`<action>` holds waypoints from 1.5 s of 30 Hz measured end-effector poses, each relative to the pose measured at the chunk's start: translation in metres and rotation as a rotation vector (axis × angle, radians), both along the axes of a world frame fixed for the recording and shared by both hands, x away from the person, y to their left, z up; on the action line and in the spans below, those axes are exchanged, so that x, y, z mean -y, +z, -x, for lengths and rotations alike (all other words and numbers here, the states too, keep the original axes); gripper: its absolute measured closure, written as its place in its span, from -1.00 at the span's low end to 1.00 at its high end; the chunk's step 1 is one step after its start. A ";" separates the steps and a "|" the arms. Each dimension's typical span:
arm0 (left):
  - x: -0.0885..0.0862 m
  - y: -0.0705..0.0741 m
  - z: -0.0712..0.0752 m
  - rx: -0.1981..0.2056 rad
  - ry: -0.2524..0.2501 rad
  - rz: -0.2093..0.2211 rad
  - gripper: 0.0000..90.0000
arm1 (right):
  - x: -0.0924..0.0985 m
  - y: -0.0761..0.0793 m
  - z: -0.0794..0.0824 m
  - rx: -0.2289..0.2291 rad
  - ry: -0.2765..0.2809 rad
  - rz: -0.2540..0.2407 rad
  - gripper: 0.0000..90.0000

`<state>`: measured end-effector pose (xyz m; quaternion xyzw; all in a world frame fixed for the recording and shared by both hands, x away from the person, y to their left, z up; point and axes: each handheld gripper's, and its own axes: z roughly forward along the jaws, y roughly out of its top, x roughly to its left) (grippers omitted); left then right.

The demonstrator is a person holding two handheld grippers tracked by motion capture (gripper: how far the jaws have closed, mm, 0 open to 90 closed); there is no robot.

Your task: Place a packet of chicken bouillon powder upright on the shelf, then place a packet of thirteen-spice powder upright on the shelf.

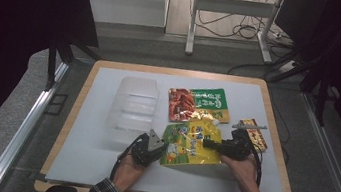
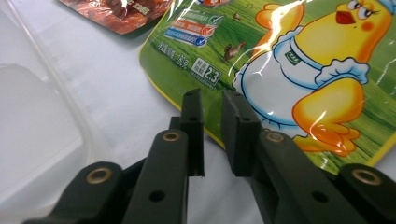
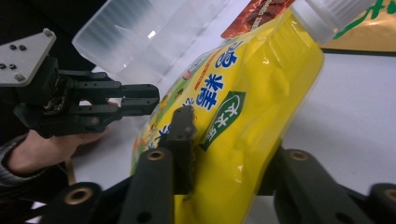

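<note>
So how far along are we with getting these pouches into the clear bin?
Nothing looks packed yet: the clear bin seems empty. In hand: the right gripper is clamped on the yellow spouted pouch, tilting it up, while the left gripper sits slightly open at its edge. The red-and-green pouch and a small packet remain on the table.

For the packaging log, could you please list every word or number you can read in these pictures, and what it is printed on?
"2.3": white box on the green-and-yellow chick-printed spouted pouch, near the left gripper.
Large blue and green Chinese characters on this pouch, held by the right gripper: not legible.
Red-and-green food packet: too small.
</note>
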<state>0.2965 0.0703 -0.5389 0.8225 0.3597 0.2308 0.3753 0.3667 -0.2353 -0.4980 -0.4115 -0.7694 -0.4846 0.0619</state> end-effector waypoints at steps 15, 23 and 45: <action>-0.014 0.020 0.025 0.025 -0.074 0.013 0.28 | -0.007 0.018 0.006 0.063 0.031 0.065 0.91; -0.021 0.024 0.039 0.043 -0.109 0.018 -0.09 | -0.013 0.034 0.007 0.101 0.057 0.110 0.96; -0.034 0.022 0.050 -0.034 -0.114 0.069 -0.88 | -0.030 0.080 -0.004 0.158 0.140 0.203 0.96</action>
